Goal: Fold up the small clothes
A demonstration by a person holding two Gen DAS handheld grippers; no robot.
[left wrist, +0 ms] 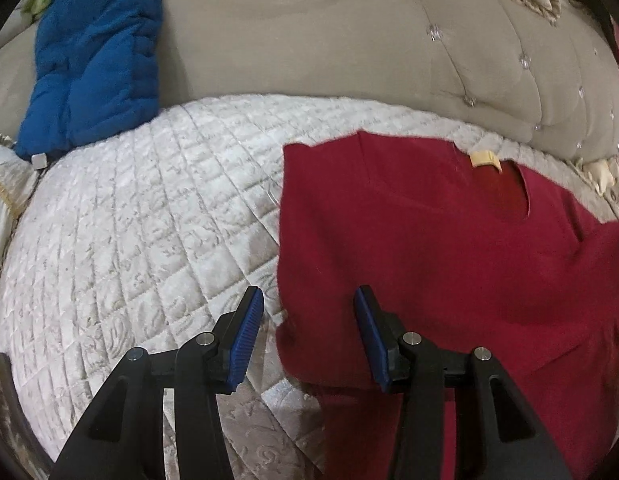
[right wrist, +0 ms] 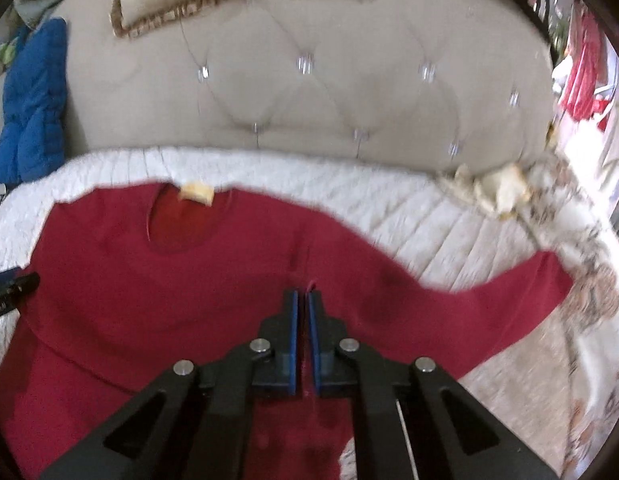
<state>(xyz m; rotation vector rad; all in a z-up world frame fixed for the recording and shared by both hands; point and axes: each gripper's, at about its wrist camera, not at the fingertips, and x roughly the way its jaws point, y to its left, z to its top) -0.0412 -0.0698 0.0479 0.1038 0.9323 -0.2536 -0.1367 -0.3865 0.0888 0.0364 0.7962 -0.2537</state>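
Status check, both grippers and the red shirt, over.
Left gripper open, over the red shirt edge. Right gripper shut on a pinch of shirt fabric. Shirt lies on the white quilt. Nothing in the way.

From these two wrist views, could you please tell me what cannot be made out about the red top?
- Red top hem: hidden behind the right gripper in the right view.
- Its collar label text: too small, blurred.
- Its far sleeve: cut off by the left view's right edge.

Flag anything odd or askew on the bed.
Nothing looks damaged or spilled. The red shirt lies uneven: its sleeve trails out sideways, and the right gripper pinches up a ridge of it.
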